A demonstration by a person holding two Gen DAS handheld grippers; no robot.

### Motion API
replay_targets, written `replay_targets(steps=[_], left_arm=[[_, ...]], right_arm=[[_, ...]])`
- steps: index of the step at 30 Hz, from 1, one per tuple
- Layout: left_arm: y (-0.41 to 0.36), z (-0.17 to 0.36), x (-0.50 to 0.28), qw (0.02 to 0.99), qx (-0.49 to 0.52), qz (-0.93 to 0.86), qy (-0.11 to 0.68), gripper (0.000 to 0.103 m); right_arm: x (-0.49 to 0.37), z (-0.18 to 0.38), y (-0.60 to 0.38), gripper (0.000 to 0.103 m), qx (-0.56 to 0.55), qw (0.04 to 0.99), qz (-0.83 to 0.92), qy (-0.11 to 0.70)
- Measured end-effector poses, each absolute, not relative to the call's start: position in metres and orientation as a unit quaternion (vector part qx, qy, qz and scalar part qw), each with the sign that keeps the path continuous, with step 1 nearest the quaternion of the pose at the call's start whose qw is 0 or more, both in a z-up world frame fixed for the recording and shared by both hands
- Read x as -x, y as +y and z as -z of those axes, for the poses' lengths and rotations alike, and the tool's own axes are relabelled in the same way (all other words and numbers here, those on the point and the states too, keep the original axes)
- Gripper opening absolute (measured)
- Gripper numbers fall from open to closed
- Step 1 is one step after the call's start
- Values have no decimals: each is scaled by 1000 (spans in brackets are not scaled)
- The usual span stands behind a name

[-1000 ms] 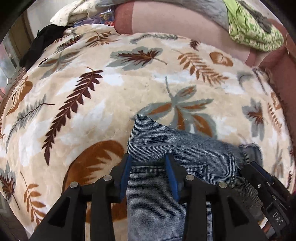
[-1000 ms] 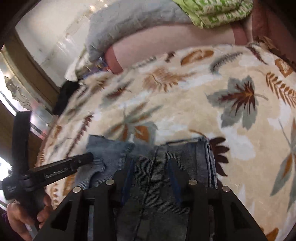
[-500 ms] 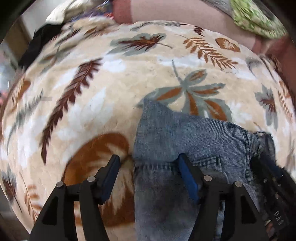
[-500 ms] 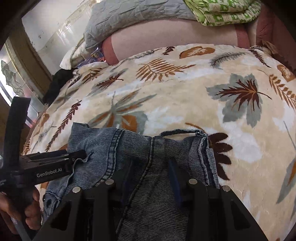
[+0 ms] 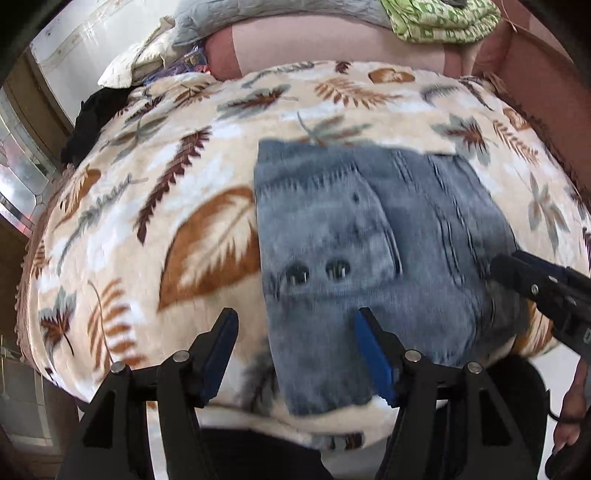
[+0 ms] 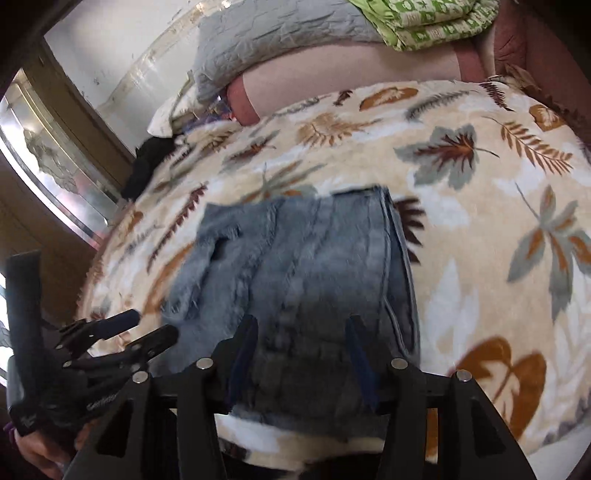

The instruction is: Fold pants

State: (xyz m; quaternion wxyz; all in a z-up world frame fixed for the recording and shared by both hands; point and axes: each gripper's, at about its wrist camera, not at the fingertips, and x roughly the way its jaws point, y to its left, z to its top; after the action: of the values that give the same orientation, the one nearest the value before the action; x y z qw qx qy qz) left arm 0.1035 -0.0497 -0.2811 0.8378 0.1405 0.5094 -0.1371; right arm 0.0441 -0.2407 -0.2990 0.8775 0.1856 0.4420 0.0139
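Left wrist view shows the folded denim pants (image 5: pixel 373 251) lying flat on a cream blanket (image 5: pixel 147 206) printed with brown and grey leaves, near its front edge. The left gripper (image 5: pixel 295 354) hangs above the near end of the denim with its blue-padded fingers spread wide and nothing between them; the left pad is over the blanket, the right pad over the fabric. Two dark buttons or rivets show on the denim just beyond the fingers, though blur hides their detail. The right gripper (image 5: pixel 546 291) enters from the right edge, over the pants' right side.

Right wrist view has the right gripper (image 6: pixel 299 354) over the pants (image 6: pixel 306 266), its fingers apart and clamping nothing. The left gripper (image 6: pixel 122 332) sits at the lower left, also parted. A grey pillow (image 6: pixel 266 40) and a green patterned quilt (image 6: pixel 424 22) lie beyond the blanket (image 6: pixel 480 206).
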Motion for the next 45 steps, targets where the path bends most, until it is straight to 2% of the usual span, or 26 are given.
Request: replay_targets(steps=[6, 14, 17, 23, 29, 31, 32, 45], left_arm=[[-46, 306, -103, 830, -129, 131, 526, 70], [-58, 321, -85, 849, -175, 114, 485, 70], [-57, 318, -88, 848, -170, 101, 492, 76], [-42, 288, -77, 864, -138, 94, 474, 76], [-42, 246, -56, 893, -157, 87, 413, 76], [-42, 233, -49, 901, -155, 90, 394, 76], [-41, 227, -46, 905, -153, 90, 387, 76], [-29, 189, -22, 922, -144, 88, 349, 78]], right_arm=[[-36, 323, -242, 53, -195, 861, -10, 470], [-14, 346, -256, 51, -241, 855, -34, 459], [-12, 345, -249, 51, -212, 864, -29, 456], [-6, 324, -253, 52, -218, 864, -17, 454], [21, 277, -261, 53, -179, 904, -5, 387], [27, 264, -262, 62, -182, 910, -9, 373], [31, 259, -262, 63, -183, 914, -10, 363], [45, 227, -240, 64, -150, 932, -20, 330]])
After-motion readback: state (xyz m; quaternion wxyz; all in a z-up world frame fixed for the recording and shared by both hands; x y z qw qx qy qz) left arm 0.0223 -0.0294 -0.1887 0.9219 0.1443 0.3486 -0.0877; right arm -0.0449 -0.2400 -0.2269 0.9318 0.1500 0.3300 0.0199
